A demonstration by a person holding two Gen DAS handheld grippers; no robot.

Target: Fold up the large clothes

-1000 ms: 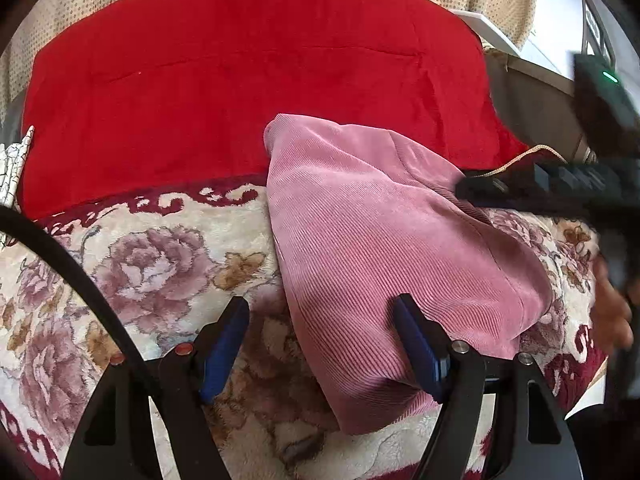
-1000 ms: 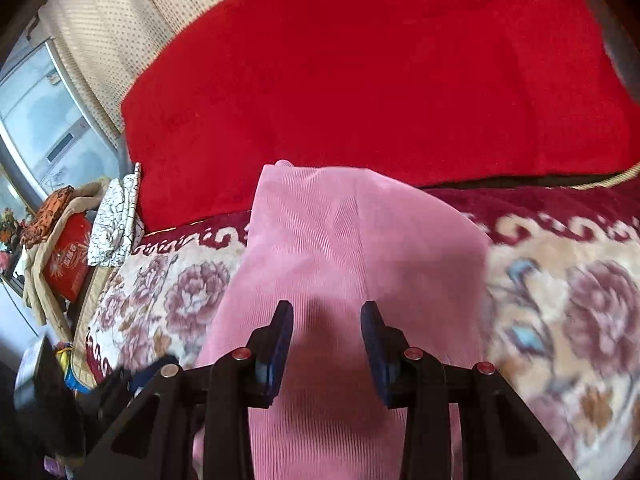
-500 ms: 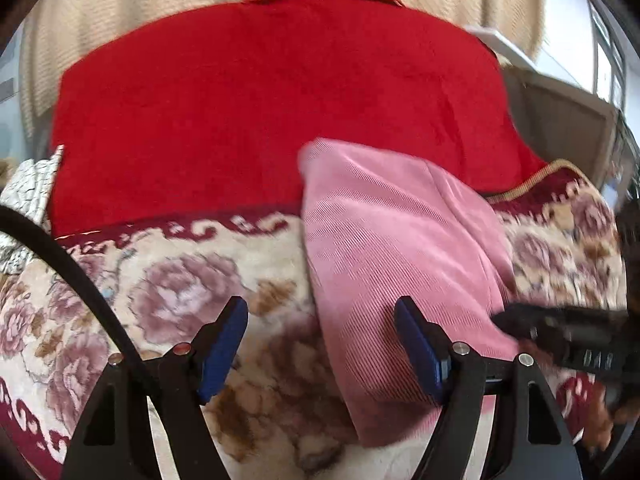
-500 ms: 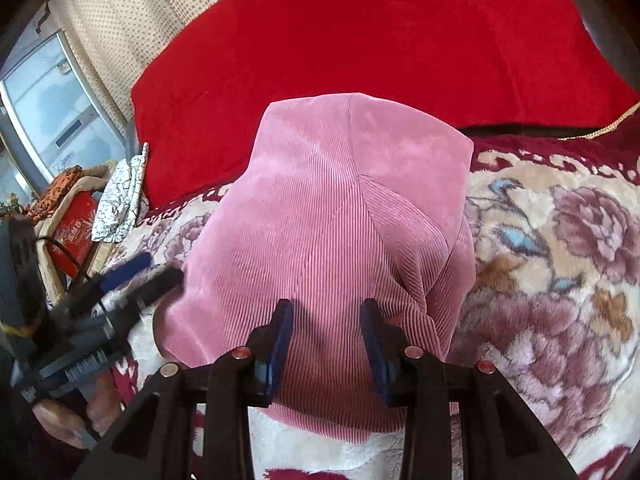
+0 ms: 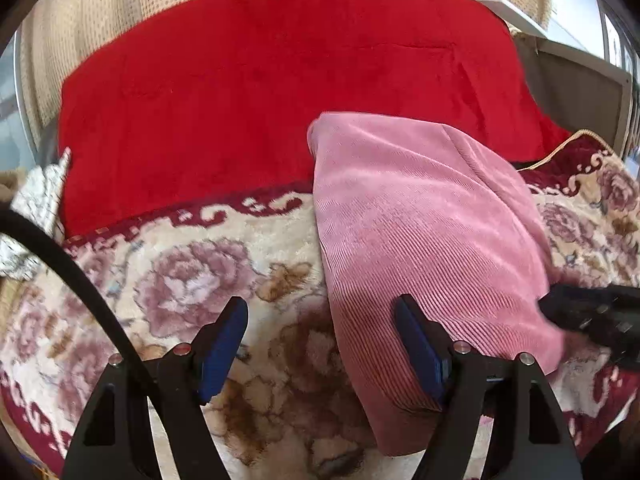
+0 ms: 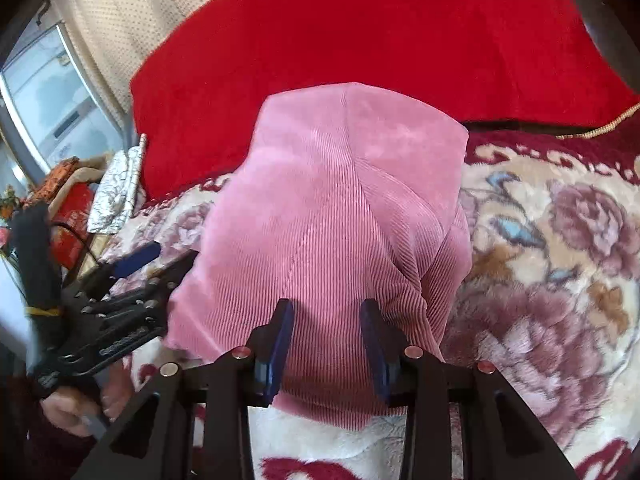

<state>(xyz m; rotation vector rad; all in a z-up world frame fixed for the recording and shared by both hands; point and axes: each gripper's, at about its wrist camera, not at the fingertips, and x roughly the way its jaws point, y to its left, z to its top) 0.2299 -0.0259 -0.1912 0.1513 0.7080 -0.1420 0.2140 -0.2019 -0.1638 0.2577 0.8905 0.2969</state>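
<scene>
Pink garment (image 6: 332, 220) lies folded on floral blanket (image 6: 552, 240). Left gripper (image 5: 320, 344) gapes wide, straddling its edge; right gripper (image 6: 326, 344) part-open above it, nothing clamped. Best square edges, press flat.

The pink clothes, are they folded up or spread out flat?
Folded. The pink garment lies as a compact bundle with layered edges on the floral blanket.

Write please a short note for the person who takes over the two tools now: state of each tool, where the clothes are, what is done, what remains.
Left tool: open, astride the left edge of the pink corduroy garment, gripping nothing.
Right tool: partly open above the garment's near end; not visibly gripping it.
The garment lies folded into a narrow stack on the floral blanket, its far end on the red blanket.
Left: probably one more fold, or tidying.
</scene>
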